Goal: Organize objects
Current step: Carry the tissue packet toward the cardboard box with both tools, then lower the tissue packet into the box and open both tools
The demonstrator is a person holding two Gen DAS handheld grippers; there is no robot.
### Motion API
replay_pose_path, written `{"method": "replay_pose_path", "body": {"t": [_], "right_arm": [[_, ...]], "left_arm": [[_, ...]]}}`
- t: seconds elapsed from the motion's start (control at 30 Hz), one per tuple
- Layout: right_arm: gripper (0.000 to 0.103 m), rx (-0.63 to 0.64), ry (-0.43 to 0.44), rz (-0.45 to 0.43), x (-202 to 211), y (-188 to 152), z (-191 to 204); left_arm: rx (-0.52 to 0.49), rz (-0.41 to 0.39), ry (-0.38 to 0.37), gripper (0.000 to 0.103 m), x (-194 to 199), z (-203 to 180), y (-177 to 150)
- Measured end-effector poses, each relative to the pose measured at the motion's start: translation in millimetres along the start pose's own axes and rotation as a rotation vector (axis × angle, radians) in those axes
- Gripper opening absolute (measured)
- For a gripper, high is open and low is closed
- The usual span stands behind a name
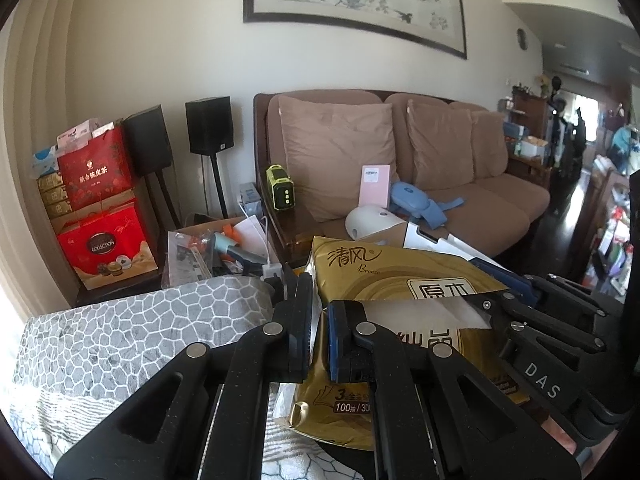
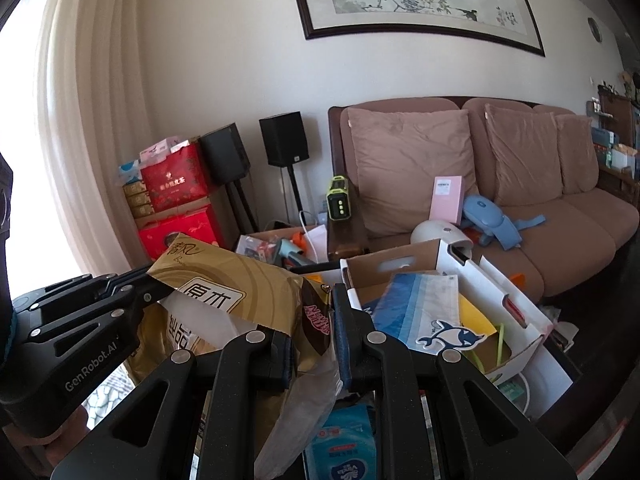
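A gold tissue pack with Chinese print and a torn white opening is held up in the air between both grippers. My left gripper is shut on the pack's left edge. My right gripper is shut on its other edge, where the gold pack and a loose clear wrapper hang between the jaws. Each gripper shows at the side of the other's view. A white cardboard box holding a blue and white pouch sits just right of the right gripper.
A brown sofa with cushions, a pink box, a blue toy and a white dome stands behind. Red gift boxes and black speakers are at the left. A grey patterned cloth lies below left. A blue wipes pack lies underneath.
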State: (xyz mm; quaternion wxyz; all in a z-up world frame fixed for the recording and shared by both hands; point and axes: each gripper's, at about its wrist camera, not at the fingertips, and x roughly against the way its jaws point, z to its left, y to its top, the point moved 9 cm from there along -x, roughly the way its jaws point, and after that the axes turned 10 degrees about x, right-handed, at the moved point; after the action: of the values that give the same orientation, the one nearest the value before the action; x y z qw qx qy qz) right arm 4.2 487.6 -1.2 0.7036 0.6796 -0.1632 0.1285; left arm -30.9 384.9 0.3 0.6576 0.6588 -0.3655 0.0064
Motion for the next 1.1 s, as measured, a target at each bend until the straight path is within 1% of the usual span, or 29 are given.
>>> {"method": "replay_pose_path", "body": {"t": [0.27,0.43,0.6,0.63,0.67,0.77,0.83,0.9,0.97,1.07,1.1], "right_arm": [[0.016,-0.02,-0.011,-0.003,3,2,-12],[0.016,-0.04,-0.034,0.022,1,-4,-31],[0.016,-0.096,-0.071,0.017,4,-10,-65],[0.017,-0.104,-0.084,0.009,7,-11,-74],[0.017,-0.117,-0.098,0.003,9,-12,-83],[0.018,-0.161,-0.112,-0.005,13,-19,-106],[0.018,-0.187,-0.124,-0.002,14,-24,-117],[0.018,-0.207,-0.151,0.014,13,-31,-128],[0.018,-0.227,-0.159,0.026,11,-36,-135],[0.025,-0.268,-0.181,0.058,7,-45,-147],[0.03,-0.282,-0.177,0.067,6,-48,-149]], "left_arm": [[-0.024,-0.011,-0.019,0.006,-3,-16,8],[-0.026,0.0,-0.046,0.006,-16,-36,12],[-0.064,0.006,-0.096,0.006,-33,-73,17],[-0.074,0.008,-0.113,0.006,-37,-81,20],[-0.083,0.008,-0.146,0.006,-42,-93,25],[-0.118,0.01,-0.21,0.006,-56,-124,36],[-0.168,-0.006,-0.243,0.006,-64,-147,40],[-0.224,-0.018,-0.257,0.006,-70,-167,38],[-0.266,-0.03,-0.273,0.006,-77,-181,35],[-0.279,0.0,-0.288,0.006,-94,-193,25],[-0.27,0.015,-0.289,0.006,-101,-194,23]]}}
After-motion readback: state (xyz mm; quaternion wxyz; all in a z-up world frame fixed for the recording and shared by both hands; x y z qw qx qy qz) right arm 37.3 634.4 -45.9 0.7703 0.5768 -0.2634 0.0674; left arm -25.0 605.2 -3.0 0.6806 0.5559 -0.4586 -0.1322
